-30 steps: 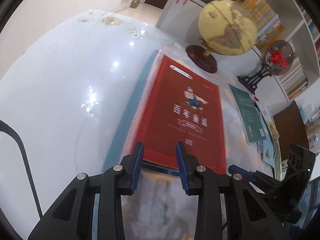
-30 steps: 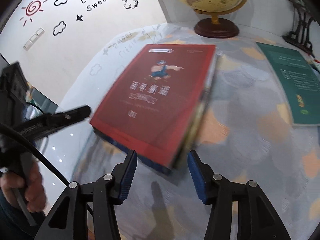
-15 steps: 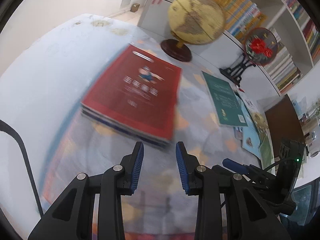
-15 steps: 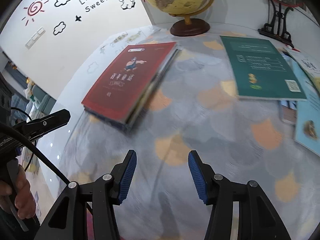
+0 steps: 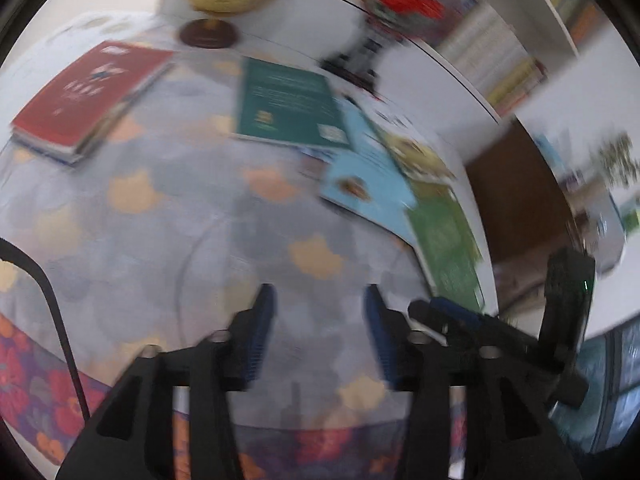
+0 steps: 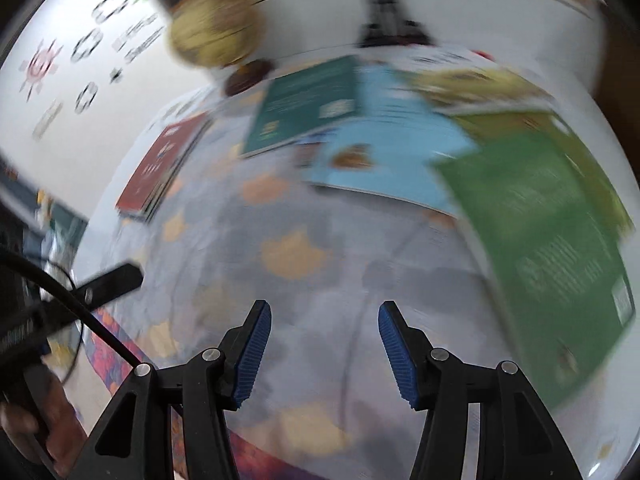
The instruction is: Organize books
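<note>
**Two empty grippers, loose books waiting**

Several books lie on the round table under a clear cover over grey cloth with orange patches [image 5: 132,196]. Largest in the right wrist view is the bright green paperback [image 6: 560,240], at the table's right rim and seemingly past it. Beside it a pale blue picture book [image 6: 392,152] overlaps a dark green paperback [image 6: 308,104]; the red hardcover stack [image 5: 84,92] sits well apart at far left, near the yellowed globe on its dark wooden base [image 5: 208,34].

The left gripper [image 5: 316,332] has its jaws opening with nothing between them. The right gripper [image 6: 320,344] is likewise opening and empty.

Likely risk: nudging the bright green paperback at the rim could tip it off; the slick cover may let thin books slide from a pinch. Open cloth between grippers and books gives free room; the globe and an ornament stand crowd the far edge.
</note>
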{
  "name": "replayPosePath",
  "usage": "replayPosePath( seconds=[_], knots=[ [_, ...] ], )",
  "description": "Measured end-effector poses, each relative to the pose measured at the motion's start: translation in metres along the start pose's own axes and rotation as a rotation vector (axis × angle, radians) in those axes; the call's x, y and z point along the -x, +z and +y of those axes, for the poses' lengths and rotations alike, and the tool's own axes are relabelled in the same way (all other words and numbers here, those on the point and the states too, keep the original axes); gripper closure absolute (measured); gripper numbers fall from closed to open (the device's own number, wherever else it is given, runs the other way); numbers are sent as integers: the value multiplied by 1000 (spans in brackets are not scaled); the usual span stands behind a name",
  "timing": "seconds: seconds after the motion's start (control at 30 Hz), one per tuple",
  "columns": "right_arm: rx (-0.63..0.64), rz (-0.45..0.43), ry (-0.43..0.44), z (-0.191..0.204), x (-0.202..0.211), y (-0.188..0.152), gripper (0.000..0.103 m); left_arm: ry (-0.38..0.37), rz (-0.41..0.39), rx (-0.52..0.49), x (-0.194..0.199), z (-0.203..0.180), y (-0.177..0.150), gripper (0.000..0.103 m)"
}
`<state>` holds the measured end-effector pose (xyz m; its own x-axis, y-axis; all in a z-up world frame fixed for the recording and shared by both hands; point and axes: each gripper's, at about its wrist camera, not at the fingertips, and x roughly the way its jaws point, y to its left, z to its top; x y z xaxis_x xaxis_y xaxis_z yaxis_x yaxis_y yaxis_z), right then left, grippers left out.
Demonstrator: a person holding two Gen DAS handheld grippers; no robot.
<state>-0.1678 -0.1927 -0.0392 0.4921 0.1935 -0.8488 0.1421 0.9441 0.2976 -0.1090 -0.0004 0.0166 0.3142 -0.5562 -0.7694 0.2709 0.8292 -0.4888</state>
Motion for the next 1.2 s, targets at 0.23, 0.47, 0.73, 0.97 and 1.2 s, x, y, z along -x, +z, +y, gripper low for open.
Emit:
replayPosePath(
  seconds=[0.23,0.47,0.73,0.97,1.2],
  knots=[
    [-136,-53,-107,-70,43,-25,49,-63,-9,-93,5,-35,-24,32],
    [-219,-67,-213,-127,76,-37,44,-76,-8,-69,6,-47,-54,32],
    [-195,-105,-187,-175,78,-6,29,-31,20,-136,-14,-105,-51,32],
    [-87,-49,-109,-202,41,39,47,-31,79,-88,-84,-146,-45,32],
    [-45,18,-130,-220,7,56,48,-31,130,-61,-132,-162,-42,32]
  ],
)
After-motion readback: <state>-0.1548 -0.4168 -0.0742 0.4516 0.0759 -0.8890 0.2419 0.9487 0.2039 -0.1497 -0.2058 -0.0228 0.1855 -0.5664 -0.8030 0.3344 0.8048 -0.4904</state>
